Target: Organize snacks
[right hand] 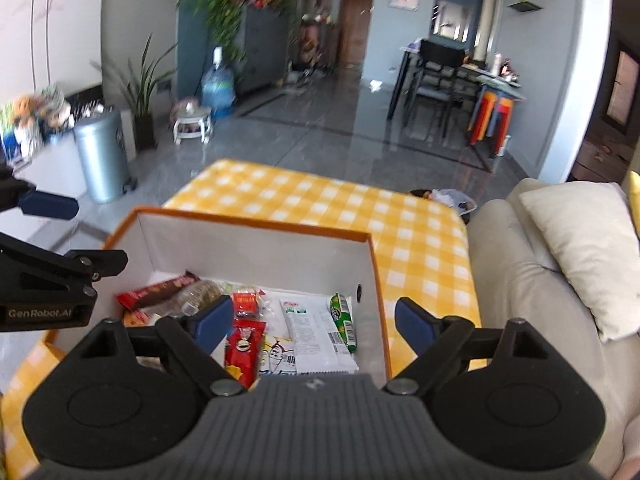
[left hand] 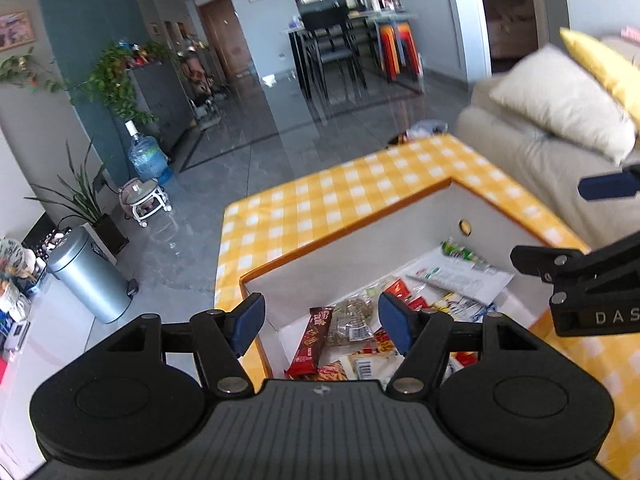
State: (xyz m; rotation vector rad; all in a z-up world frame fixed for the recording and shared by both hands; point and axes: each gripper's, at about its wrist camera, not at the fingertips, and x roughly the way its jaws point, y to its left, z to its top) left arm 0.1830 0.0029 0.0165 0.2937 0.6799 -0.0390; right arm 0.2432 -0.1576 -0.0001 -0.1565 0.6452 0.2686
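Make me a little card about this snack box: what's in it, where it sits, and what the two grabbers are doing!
Box: white inside, orange rim, open top
Sits on: yellow checked tablecloth
Inside: brown snack bar, red packet, white packet, green roll, other snacks
Left gripper: open, empty, above the box
Right gripper: open, empty, above the box
Nearby: beige sofa with cushion

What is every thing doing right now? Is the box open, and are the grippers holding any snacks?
Orange-rimmed white cardboard box: open, no lid, holding snacks.
Snack packets: lying flat inside the box.
Green tube-shaped snack: lying by the box's right wall.
Left gripper: open, empty.
Right gripper: open, empty.
Yellow checked tablecloth: spread flat under the box.
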